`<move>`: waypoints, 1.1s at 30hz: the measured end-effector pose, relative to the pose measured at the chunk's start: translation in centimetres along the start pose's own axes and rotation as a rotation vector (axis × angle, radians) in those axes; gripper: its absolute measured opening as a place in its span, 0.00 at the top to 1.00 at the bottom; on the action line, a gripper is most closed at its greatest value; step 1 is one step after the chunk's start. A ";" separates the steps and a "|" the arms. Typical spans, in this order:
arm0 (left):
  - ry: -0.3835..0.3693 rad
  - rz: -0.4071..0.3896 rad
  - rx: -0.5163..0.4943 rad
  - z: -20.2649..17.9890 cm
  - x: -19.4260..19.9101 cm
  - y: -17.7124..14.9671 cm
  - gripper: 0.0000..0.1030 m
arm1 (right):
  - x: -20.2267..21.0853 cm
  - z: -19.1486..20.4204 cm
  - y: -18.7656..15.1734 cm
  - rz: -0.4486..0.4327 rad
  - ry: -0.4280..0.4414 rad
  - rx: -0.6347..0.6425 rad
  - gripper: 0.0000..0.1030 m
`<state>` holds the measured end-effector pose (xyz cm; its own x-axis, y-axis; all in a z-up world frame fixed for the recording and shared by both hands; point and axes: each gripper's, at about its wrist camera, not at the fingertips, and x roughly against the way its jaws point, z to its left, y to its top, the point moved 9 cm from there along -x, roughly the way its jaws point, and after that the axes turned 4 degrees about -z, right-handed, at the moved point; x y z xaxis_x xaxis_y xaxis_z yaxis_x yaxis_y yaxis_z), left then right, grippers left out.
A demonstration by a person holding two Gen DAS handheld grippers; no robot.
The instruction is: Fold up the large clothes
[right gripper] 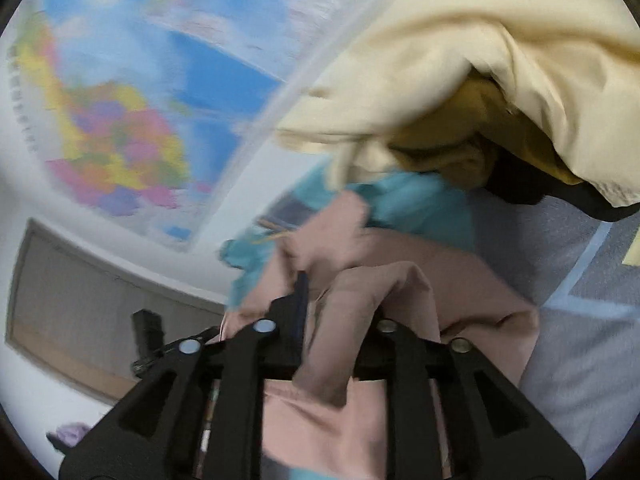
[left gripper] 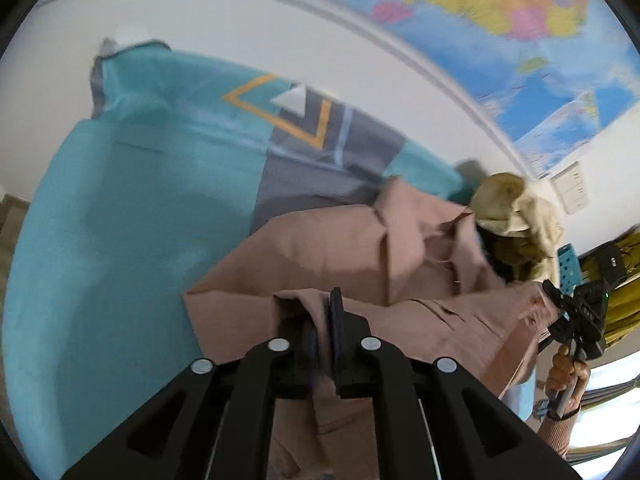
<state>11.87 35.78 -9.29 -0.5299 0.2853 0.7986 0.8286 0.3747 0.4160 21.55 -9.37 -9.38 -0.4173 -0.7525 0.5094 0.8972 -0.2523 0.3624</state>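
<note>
A large dusty-pink garment (left gripper: 340, 248) lies spread and partly doubled over on a teal and grey bedsheet (left gripper: 120, 220). My left gripper (left gripper: 320, 316) is shut on a pinched edge of it, and the cloth hangs down between the fingers. In the right wrist view, a loose fold of the pink garment (right gripper: 480, 288) bulges between the jaws of my right gripper (right gripper: 340, 304). Those jaws stand apart, and the right finger is hidden under the fold. From the left wrist view, the right gripper (left gripper: 556, 298) is at the garment's far right edge, held by a hand (left gripper: 564, 368).
A heap of cream and mustard clothes (left gripper: 516, 208) (right gripper: 480, 60) sits at the far end of the bed, just beyond the pink garment. A world map (left gripper: 520, 20) (right gripper: 120, 120) covers the wall behind. A teal perforated crate (left gripper: 568, 268) stands at the right.
</note>
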 end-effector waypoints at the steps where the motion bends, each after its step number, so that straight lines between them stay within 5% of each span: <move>1: 0.001 0.004 0.011 0.3 -0.4 0.0 0.90 | -0.6 -0.9 0.0 0.009 -0.031 -0.012 0.70; 2: -0.013 -0.006 0.019 0.5 -0.5 0.1 0.87 | -1.0 -1.5 0.0 0.017 -0.050 -0.008 0.62; 4: -0.044 -0.046 0.007 0.4 0.4 0.2 0.53 | -0.8 -1.4 -0.2 -0.001 -0.072 0.034 0.49; 6: -0.036 -0.114 -0.032 0.3 2.4 0.0 0.40 | 0.3 -0.1 -0.5 -0.036 -0.093 0.133 0.32; 11: 0.018 -0.200 -0.235 -2.0 5.8 -2.2 0.37 | 2.9 5.2 -3.7 -0.071 -0.076 0.420 0.30; 17: -0.015 -0.126 -0.416 -7.5 2.7 -4.5 0.32 | -3.0 9.4 -12.3 0.129 -0.108 0.783 0.16; 21: 0.011 -0.074 -0.479 -9.5 -0.8 -5.2 0.28 | -7.2 8.9 -15.3 0.224 -0.152 0.864 0.15; 22: 0.042 -0.070 -0.484 -9.4 -1.6 -5.1 0.36 | -8.0 8.5 -15.5 0.231 -0.179 0.883 0.15; 23: 0.074 -0.066 -0.478 -9.5 -2.5 -4.9 0.41 | -8.8 8.0 -15.6 0.234 -0.200 0.893 0.18; 25: 0.101 -0.045 -0.442 -9.4 -4.1 -4.4 0.58 | -9.5 7.7 -15.4 0.234 -0.199 0.880 0.46; 27: 0.097 -0.045 -0.396 -9.1 -4.5 -3.7 0.60 | -9.9 7.5 -14.4 0.231 -0.191 0.851 0.87; 33: 0.045 -0.147 -0.281 -8.3 -2.7 -0.5 0.53 | -8.1 11.1 -8.8 0.048 -0.166 0.842 0.92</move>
<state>14.41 27.49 -7.99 -0.6443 0.2048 0.7369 0.7646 0.1488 0.6271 15.45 5.71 -7.99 -0.4565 -0.6355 0.6227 0.5361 0.3621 0.7625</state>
